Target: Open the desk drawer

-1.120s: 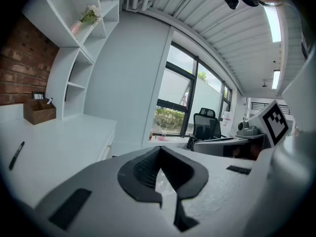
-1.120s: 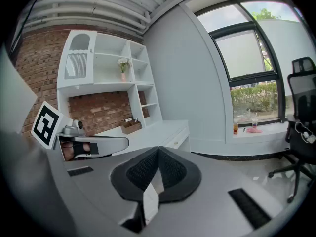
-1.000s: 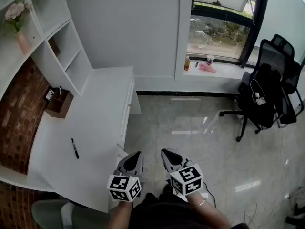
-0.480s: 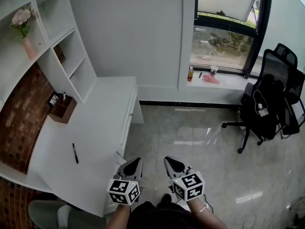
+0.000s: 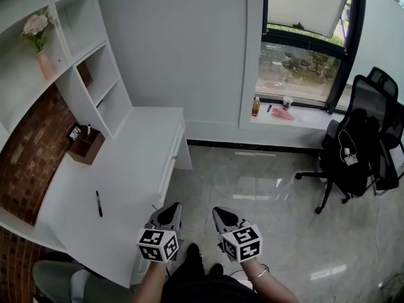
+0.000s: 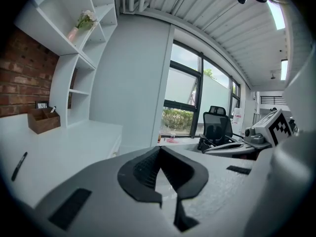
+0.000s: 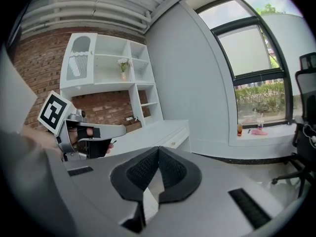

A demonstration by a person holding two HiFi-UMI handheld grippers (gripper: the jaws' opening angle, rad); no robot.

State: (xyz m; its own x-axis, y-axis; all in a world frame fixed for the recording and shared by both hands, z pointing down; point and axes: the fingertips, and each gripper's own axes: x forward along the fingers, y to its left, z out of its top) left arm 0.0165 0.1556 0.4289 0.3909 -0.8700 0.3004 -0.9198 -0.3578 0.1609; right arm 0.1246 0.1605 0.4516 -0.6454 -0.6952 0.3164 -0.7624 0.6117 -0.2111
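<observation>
The white desk (image 5: 120, 175) runs along the left wall. Its drawer fronts (image 5: 172, 164) face the tiled floor, each with a small knob (image 7: 174, 143); all look closed. My left gripper (image 5: 168, 209) hovers just off the desk's near corner, jaws shut and empty (image 6: 159, 150). Beside it on the right, my right gripper (image 5: 220, 213) is over the floor, also shut with nothing between its pads (image 7: 158, 150). Both point forward along the desk's front, well short of the knobs. The right gripper view shows the left gripper (image 7: 84, 132) at its left.
A black pen (image 5: 99, 203) and a wooden box (image 5: 86, 145) lie on the desk. White shelves (image 5: 95, 74) hold a flower vase (image 5: 44, 60). A black office chair (image 5: 356, 156) stands at the right. A bottle (image 5: 256, 106) and cup stand on the window sill.
Both grippers have drifted slightly left, staying side by side near the desk's corner. The head view has tilted up a little. Both pairs of jaws stayed shut.
</observation>
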